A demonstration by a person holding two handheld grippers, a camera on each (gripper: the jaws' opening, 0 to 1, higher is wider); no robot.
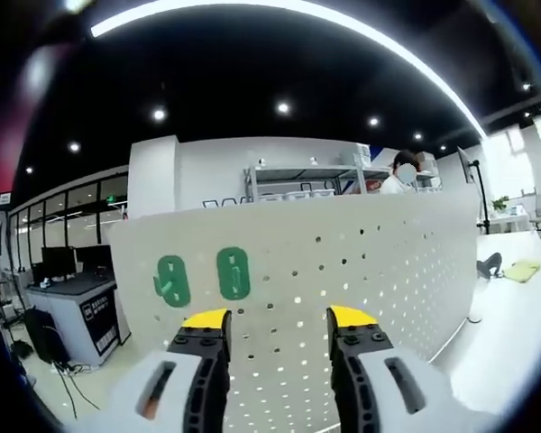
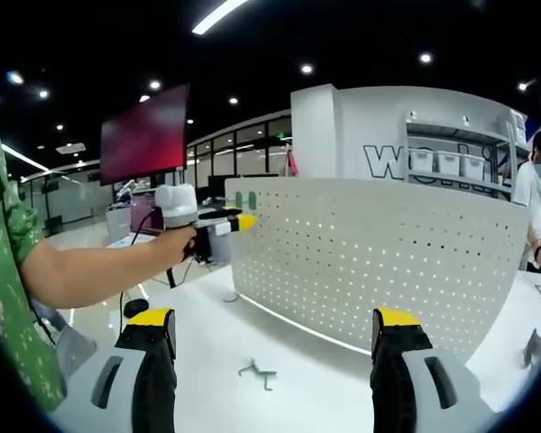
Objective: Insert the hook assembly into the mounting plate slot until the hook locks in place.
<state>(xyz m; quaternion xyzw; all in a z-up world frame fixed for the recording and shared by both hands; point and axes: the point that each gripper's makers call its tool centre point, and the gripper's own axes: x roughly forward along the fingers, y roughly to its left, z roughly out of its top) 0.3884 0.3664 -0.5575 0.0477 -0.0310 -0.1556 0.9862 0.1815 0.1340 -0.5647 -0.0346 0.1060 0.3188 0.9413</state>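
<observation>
A white pegboard [image 1: 361,271] stands upright on the white table, close in front of my left gripper [image 1: 279,317], whose yellow-tipped jaws are open with nothing between them. Two green hook pieces [image 1: 233,273] sit on the board's upper left, just above and left of the jaws. In the right gripper view the same pegboard [image 2: 370,262] curves across the middle, with the green pieces [image 2: 244,199] at its top left corner. The left gripper [image 2: 243,221], held in a person's hand, points at them. A small grey metal hook [image 2: 257,371] lies on the table ahead of my open right gripper [image 2: 273,317].
A desk with monitors [image 1: 68,271] stands left of the board. Behind it are shelves and a person [image 1: 398,176]. A yellow-green item [image 1: 521,270] lies on the table at the right. A red screen [image 2: 144,135] hangs at the back, and a green sleeve [image 2: 9,271] fills the left edge.
</observation>
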